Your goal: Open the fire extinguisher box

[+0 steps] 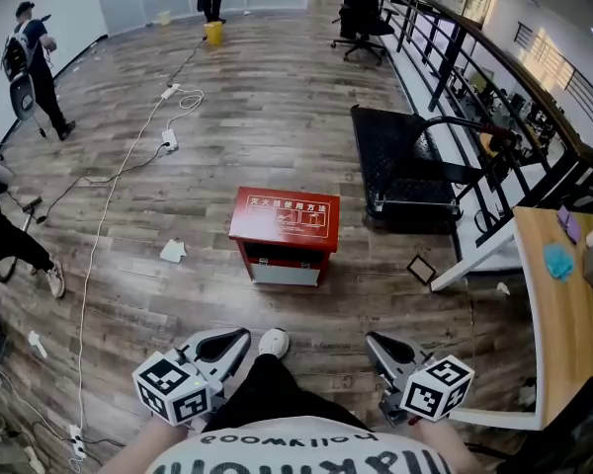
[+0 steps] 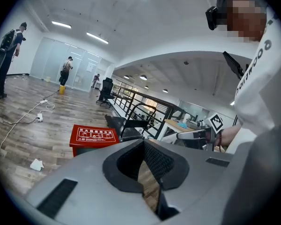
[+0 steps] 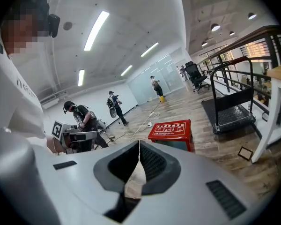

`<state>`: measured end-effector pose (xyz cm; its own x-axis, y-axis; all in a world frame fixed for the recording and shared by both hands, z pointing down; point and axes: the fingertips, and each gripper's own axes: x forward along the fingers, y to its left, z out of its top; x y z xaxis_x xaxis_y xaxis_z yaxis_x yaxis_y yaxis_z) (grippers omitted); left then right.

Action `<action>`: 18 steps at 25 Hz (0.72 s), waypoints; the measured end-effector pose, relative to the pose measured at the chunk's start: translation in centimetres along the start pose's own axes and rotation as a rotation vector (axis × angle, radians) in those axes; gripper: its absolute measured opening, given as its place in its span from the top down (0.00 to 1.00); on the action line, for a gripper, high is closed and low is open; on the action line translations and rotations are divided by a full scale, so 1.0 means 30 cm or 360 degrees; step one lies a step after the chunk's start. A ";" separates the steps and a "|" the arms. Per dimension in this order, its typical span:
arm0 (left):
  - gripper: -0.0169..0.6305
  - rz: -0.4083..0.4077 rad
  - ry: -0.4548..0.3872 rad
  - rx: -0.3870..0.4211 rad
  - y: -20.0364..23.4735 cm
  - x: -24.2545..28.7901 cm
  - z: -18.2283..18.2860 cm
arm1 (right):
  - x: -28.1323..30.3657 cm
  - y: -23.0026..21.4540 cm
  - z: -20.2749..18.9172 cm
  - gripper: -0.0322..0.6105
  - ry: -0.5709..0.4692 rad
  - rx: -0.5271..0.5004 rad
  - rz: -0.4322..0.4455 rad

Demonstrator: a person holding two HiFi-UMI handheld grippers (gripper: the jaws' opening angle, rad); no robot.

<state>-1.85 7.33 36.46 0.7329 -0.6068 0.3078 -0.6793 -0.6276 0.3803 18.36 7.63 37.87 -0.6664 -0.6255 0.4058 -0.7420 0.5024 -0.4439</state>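
Observation:
A red fire extinguisher box (image 1: 284, 227) stands on the wooden floor ahead of me, its lid down and white print on top. It also shows in the left gripper view as the red box (image 2: 93, 137) and in the right gripper view as the red box (image 3: 171, 130). My left gripper (image 1: 239, 340) is held low near my body, well short of the box, jaws shut with nothing between them. My right gripper (image 1: 374, 341) hangs at the same distance on the other side, also shut and empty.
A black flat trolley (image 1: 407, 166) sits right of the box by a railing. A wooden table (image 1: 563, 304) is at the far right. A white cable (image 1: 128, 176) and scraps of paper (image 1: 173, 252) lie on the floor to the left. People stand at the far left and back.

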 end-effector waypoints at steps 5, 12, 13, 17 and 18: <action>0.96 -0.0030 0.0033 0.0009 0.047 0.056 0.013 | 0.066 -0.003 0.000 0.93 0.0045 0.0021 0.0013; 0.96 -0.0076 0.0082 -0.0045 0.151 0.149 0.018 | 0.179 -0.037 0.008 0.93 0.0136 0.0052 0.0013; 0.96 -0.0082 0.0091 -0.0052 0.171 0.164 0.020 | 0.199 -0.047 0.011 0.93 0.0148 0.0060 0.0009; 0.96 -0.0100 0.0139 -0.0082 0.260 0.241 0.009 | 0.289 -0.101 0.019 0.93 0.0179 0.0104 0.0005; 0.96 -0.0104 0.0156 -0.0085 0.280 0.260 0.001 | 0.309 -0.114 0.019 0.93 0.0188 0.0119 0.0003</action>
<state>-1.85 -2.69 42.02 0.7776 -0.5132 0.3633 -0.6288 -0.6360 0.4474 14.78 -0.23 42.69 -0.6752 -0.5478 0.4939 -0.7359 0.4553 -0.5012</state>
